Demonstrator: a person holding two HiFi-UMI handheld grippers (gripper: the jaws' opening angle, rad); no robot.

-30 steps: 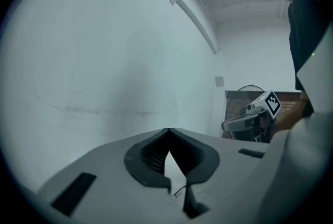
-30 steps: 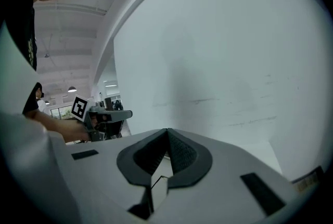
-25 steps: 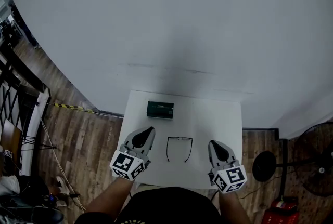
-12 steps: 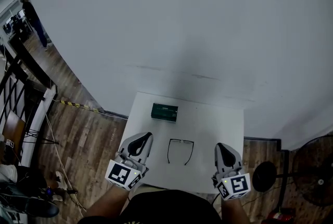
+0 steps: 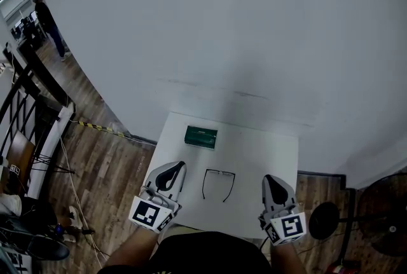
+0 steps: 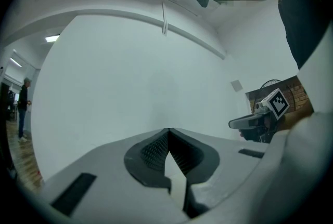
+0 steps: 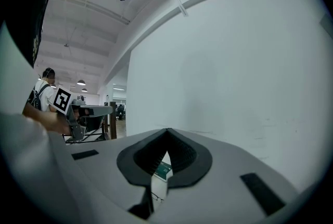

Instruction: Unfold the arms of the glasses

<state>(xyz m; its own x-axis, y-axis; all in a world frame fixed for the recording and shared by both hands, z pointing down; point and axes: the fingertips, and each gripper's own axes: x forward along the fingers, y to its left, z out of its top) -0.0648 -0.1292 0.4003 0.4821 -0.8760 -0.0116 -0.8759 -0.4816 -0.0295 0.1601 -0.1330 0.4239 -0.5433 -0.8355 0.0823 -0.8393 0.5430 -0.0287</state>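
A pair of dark thin-framed glasses (image 5: 218,183) lies on the small white table (image 5: 267,152), front bar away from me, both arms stretched out toward the near edge. My left gripper (image 5: 174,169) hovers just left of the glasses, jaws shut with nothing between them; in its own view the tips (image 6: 168,130) meet against the white wall. My right gripper (image 5: 272,181) hovers to the right of the glasses, also shut and empty. Through the slit below its tips (image 7: 167,129) a bit of the green case (image 7: 164,169) shows. Neither gripper touches the glasses.
A dark green case (image 5: 201,137) lies near the table's far left corner, close to the white wall. Wooden floor surrounds the table, with a black fan (image 5: 381,212) and a round stand base (image 5: 322,218) to the right, a railing (image 5: 25,98) and cables to the left.
Both grippers have lifted a little and drawn back toward the table's near edge, still shut. The glasses and the case lie where they were.
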